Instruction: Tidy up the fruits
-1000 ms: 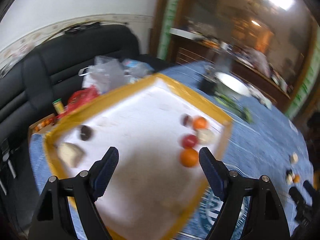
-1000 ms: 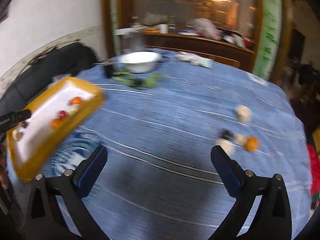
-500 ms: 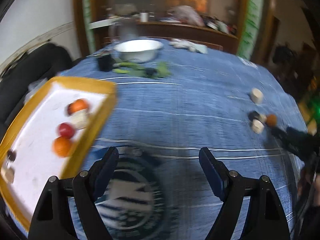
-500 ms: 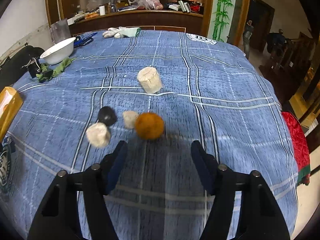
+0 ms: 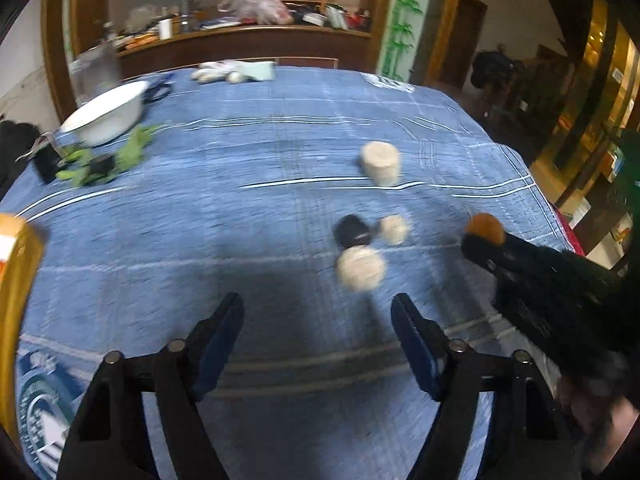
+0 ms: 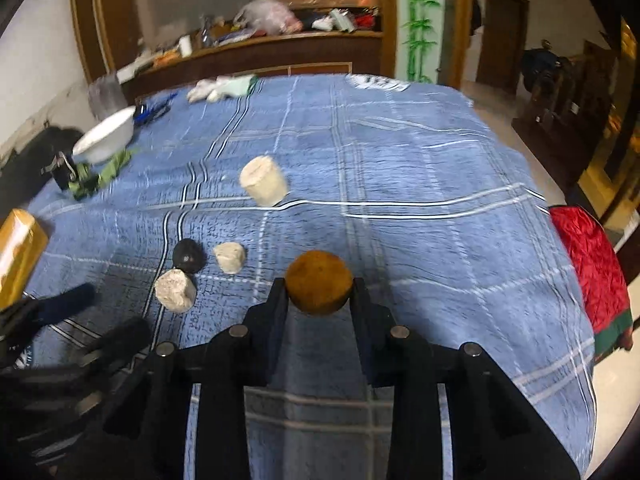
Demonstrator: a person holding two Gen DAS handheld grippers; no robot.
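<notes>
1. my right gripper [image 6: 319,290] has its jaws clenched on the orange [image 6: 319,282], gripped only at the tips; i judge that a quick swing toward the yellow tray [image 6: 18,248] at the far left could let the round fruit roll out.
2. my left gripper [image 5: 318,320] hangs with its jaws released and empty, close to the right one; i could knock the two together.
3. the orange looks dull, round and firm, just above the blue cloth of the worktop [image 6: 400,184].
4. a black fruit [image 6: 187,256] and three pale pieces, one being the big pale chunk [image 6: 264,182], lie to its left, well apart from the tray.
</notes>
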